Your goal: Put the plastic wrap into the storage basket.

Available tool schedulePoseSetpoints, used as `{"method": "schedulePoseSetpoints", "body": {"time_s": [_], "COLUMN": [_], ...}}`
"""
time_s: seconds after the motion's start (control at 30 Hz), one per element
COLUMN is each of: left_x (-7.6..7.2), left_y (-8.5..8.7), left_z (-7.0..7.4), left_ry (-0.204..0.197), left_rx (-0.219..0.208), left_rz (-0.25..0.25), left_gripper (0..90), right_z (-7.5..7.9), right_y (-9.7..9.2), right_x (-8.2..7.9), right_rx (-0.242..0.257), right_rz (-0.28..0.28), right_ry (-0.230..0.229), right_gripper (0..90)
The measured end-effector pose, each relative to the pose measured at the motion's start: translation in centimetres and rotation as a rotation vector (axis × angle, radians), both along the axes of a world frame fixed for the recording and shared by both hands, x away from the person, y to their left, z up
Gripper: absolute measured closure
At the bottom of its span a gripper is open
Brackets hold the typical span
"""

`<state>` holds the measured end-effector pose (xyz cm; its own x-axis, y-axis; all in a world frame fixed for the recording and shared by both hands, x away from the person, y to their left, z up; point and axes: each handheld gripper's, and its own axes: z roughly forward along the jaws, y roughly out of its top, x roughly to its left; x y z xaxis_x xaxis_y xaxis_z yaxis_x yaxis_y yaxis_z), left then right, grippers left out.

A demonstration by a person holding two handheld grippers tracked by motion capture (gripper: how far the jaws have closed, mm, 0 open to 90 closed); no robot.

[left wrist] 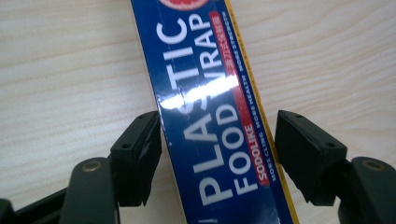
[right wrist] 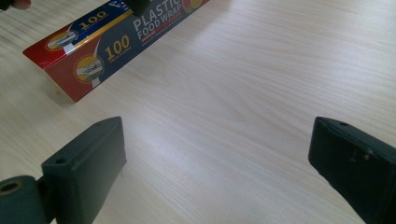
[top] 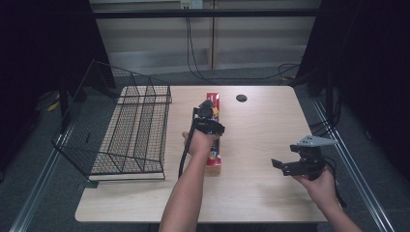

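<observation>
Blue box: the plastic food wrap box, blue with a red end and a yellow edge, is lying flat on the pale wooden table, running from far to near around the middle of it, just right of the wire basket.
Box near end: the red end with the "100" print is pointing toward you, and it is showing at the far left in the right gripper view.
Left gripper: your left gripper is reaching down over the middle of the box, with your hand behind it.
Left fingers: the box is sitting between the two black pads; the left pad is lying against the box's edge, while a thin strip of table is showing between the right pad and the yellow edge. So you are bracketing the box closely, not yet clamping it from both sides.
Right gripper: your right gripper is hovering near the right edge of the table, well apart from the box.
Right fingers: they are standing wide apart with nothing but bare wood between them.
Wire basket: the black wire basket is standing on the left part of the table, its far side raised.
Table hole: a dark round hole is lying at the far edge, right of the box's far end.
</observation>
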<state>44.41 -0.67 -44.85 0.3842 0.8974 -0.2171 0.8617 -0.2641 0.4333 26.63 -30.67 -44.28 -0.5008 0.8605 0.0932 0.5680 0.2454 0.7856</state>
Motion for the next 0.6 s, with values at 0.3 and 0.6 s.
{"method": "schedulePoseSetpoints", "body": {"time_s": [0.3, 0.6], "left_x": [0.5, -0.8], "left_y": [-0.4, 1.1], "left_z": [-0.2, 0.2], "left_ry": [0.014, 0.051], "left_rx": [0.017, 0.025], "left_rz": [0.026, 0.020], "left_gripper": [34.1, 40.3], "right_z": [0.0, 0.0], "right_y": [-0.1, -0.1], "right_x": [0.0, 0.0], "right_rx": [0.001, 0.001], "right_rz": [-0.004, -0.004], "right_ry": [-0.005, -0.004], "right_gripper": [3.8, 4.1]}}
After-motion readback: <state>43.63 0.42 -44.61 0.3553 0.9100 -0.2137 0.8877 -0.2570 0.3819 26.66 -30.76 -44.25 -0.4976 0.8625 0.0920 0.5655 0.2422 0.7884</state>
